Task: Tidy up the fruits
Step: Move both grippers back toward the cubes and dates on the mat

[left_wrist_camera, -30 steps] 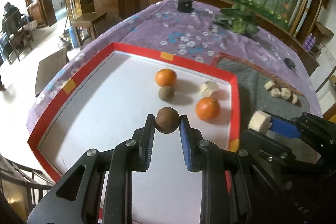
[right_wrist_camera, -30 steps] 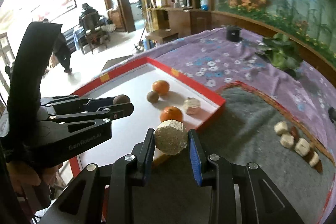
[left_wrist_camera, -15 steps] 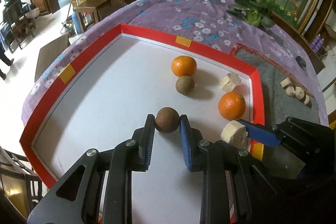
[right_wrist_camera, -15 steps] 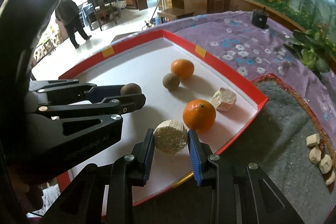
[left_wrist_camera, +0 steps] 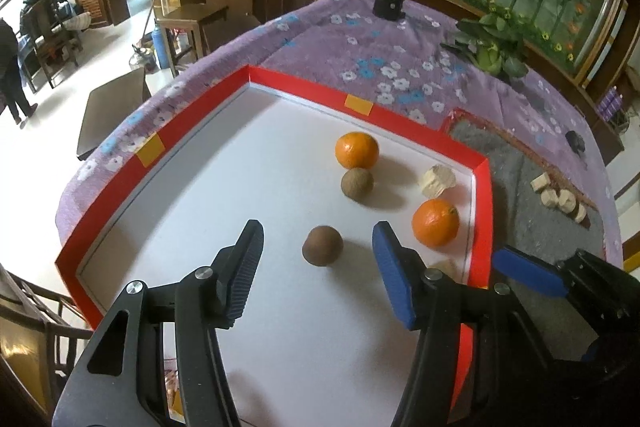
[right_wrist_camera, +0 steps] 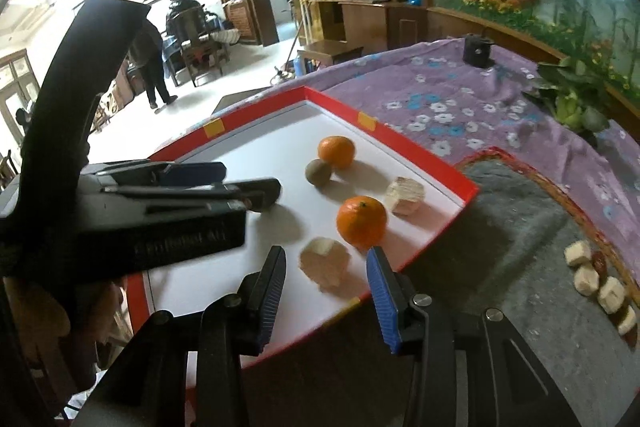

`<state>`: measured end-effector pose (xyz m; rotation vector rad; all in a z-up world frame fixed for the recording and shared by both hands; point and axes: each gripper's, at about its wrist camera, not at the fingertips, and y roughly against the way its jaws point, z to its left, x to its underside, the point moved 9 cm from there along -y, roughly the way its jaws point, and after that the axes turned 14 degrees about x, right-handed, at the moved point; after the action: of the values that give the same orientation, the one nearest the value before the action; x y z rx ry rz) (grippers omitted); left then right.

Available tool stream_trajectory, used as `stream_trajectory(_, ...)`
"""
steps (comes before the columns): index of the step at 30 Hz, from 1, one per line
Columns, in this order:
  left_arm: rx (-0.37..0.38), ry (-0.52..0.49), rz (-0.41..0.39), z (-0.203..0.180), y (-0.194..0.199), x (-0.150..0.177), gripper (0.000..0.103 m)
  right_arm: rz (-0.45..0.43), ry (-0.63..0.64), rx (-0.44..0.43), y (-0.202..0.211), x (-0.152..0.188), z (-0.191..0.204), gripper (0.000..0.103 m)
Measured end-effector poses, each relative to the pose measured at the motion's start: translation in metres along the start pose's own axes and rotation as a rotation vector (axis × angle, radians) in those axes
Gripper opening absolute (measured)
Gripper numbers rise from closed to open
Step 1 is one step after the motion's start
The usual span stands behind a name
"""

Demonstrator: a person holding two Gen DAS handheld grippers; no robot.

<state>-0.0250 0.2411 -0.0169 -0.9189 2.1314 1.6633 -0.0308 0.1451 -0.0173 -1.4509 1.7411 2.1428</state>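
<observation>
The red-rimmed white tray (left_wrist_camera: 482, 187) is your landmark; it rests on a table draped in a purple flowered cloth (left_wrist_camera: 360, 47), with a grey mat (right_wrist_camera: 500, 247) just beside its right rim. Your left gripper (left_wrist_camera: 318, 251) hangs over the tray's near half; its jaws have just been opening and now stand wide, the round brown fruit (left_wrist_camera: 322, 246) lying on the tray floor between them, clear of both pads. Your right gripper (right_wrist_camera: 326, 267) is at the tray's near right corner; its jaws have likewise just been opening, and the pale cut chunk (right_wrist_camera: 325, 261) sits on the tray floor in the gap, touching neither pad. Deeper in the tray, toward its far right corner: one orange (left_wrist_camera: 357, 150) with a second brown fruit (left_wrist_camera: 357, 185) touching it on the near side, a second orange (left_wrist_camera: 436, 222) close to the right rim, and another pale chunk (left_wrist_camera: 437, 180) between that orange and the far corner. Small pale pieces (right_wrist_camera: 598, 285) lie on the mat, well apart from the tray.
</observation>
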Motion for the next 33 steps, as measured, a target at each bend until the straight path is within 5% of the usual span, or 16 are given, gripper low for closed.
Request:
stream_trajectory(21,0.112,-0.209,0.065,-0.135,-0.029,0.010,0.057,-0.043,-0.198,0.127,0.052,0.048,-0.111,0.042)
stream_trajectory(33,0.178,-0.210,0.144,-0.196,-0.081,0.003,0.057,-0.014,-0.371,0.197,0.059,0.092,-0.201,0.043)
